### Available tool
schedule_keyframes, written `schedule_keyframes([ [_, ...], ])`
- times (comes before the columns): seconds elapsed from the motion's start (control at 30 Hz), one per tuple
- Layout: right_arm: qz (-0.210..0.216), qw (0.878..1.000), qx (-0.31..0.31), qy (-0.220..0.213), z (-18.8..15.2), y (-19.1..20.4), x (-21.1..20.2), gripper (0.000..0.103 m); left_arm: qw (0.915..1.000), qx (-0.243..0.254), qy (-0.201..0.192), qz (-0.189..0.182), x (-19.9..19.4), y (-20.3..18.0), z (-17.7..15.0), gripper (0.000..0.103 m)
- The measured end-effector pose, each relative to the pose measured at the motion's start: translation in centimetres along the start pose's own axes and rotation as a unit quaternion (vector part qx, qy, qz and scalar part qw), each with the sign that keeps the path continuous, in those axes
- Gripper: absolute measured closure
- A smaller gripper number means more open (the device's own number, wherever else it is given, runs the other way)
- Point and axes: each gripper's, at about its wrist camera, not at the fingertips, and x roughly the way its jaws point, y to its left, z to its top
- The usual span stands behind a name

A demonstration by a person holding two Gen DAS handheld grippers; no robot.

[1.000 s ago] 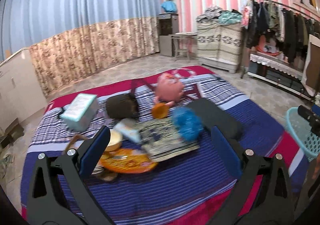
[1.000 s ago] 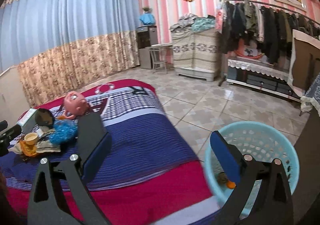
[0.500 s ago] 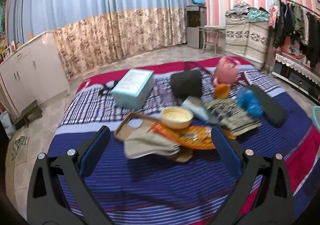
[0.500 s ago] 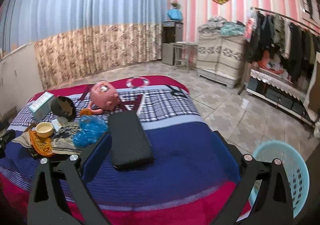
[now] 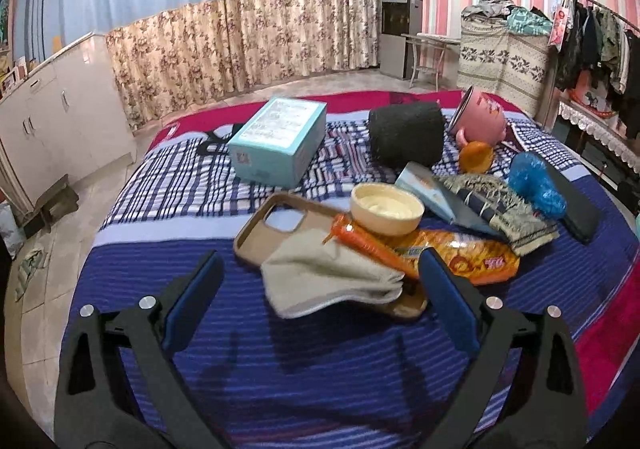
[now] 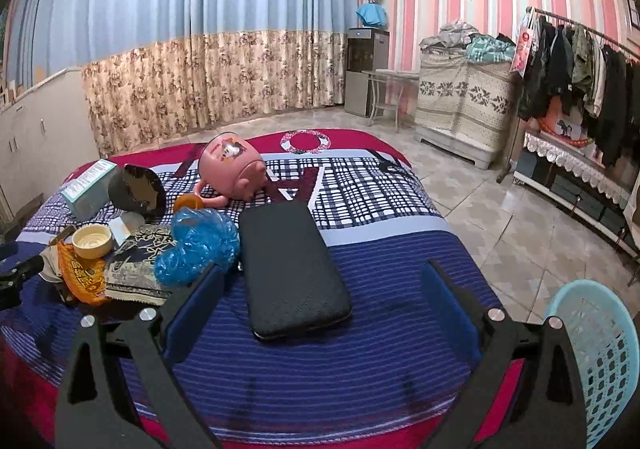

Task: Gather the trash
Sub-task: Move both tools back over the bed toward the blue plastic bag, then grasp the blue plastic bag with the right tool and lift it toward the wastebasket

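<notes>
1. Left gripper (image 5: 320, 285), jaws spread and empty, has swung in over the orange snack wrapper (image 5: 448, 249) beneath the beige cloth (image 5: 328, 277)
2. Right gripper (image 6: 320, 297), open and empty, turned from the blue basket (image 6: 600, 345) toward the bed; pickup comes next

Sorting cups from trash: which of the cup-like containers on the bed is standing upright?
The small cream bowl, rim up beside the orange wrapper; the pink mug lies on its side.

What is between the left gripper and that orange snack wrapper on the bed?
A grey cloth lies between the open left gripper and the orange snack wrapper, covering the wrapper's near end. A cream bowl also sits on its far end. The wrapper's right half is bare.
</notes>
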Motion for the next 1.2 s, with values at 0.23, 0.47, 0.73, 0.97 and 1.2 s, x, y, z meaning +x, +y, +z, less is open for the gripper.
schedule_keyframes([
  [0.23, -0.003, 1.0, 0.001, 0.012, -0.2, 0.1, 0.5, 0.007, 0.9997, -0.006, 0.022, 0.008, 0.4, 1.4, -1.3, 0.014],
  [0.47, 0.003, 1.0, -0.011, 0.011, -0.3, 1.0, 0.6, 0.007, 0.997, -0.067, 0.032, -0.022, 1.6, 4.7, -0.6, 0.023],
  [0.73, 0.01, 1.0, -0.021, 0.02, -0.6, 2.0, 1.2, 0.007, 0.995, -0.054, 0.058, -0.061, 3.4, 3.2, -1.3, 0.067],
  [0.97, 0.036, 0.999, -0.025, 0.026, -0.6, 3.7, 2.1, 0.007, 0.9976, -0.019, 0.038, -0.055, 1.0, 3.6, -0.4, 0.1],
  [1.2, 0.068, 0.996, -0.054, 0.033, 0.0, 6.8, 3.3, 0.008, 1.0, 0.002, 0.0, -0.001, -1.8, 5.6, 1.5, 0.101],
])
